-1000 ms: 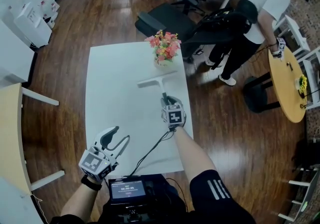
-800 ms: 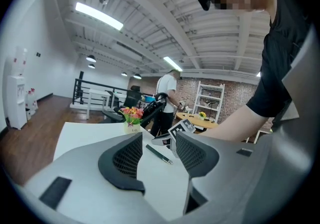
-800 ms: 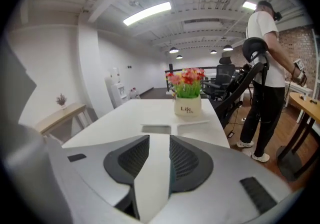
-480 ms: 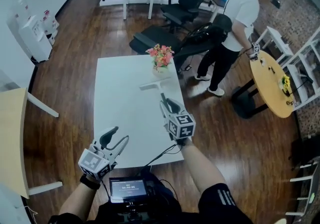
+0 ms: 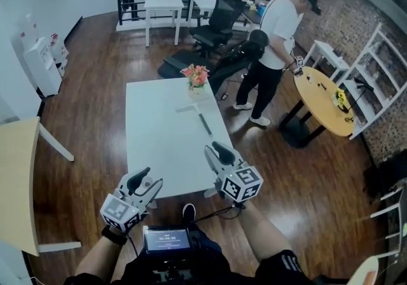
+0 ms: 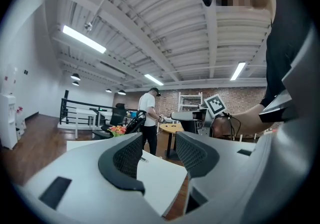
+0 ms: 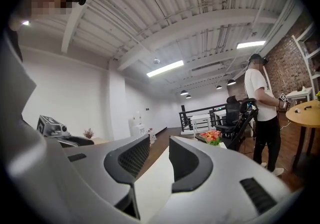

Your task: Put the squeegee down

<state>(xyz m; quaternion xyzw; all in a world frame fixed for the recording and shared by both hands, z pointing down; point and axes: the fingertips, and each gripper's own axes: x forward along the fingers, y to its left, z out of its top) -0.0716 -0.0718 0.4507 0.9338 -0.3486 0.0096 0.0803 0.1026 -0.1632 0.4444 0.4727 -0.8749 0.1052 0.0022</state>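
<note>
One squeegee [image 5: 199,117] lies flat on the white table [image 5: 152,144], toward the far right side; its blade is toward the one bunch of flowers [image 5: 195,76] and its handle points back along the table; neither gripper touches it. Two grippers hang at the table's near edge: the left gripper [image 5: 147,180] has its jaws apart with nothing between them; the right gripper [image 5: 212,149] is likewise parted and empty, well short of the squeegee. One other person [image 5: 273,42] stands beyond the table, beside one round wooden table [image 5: 316,94].
</note>
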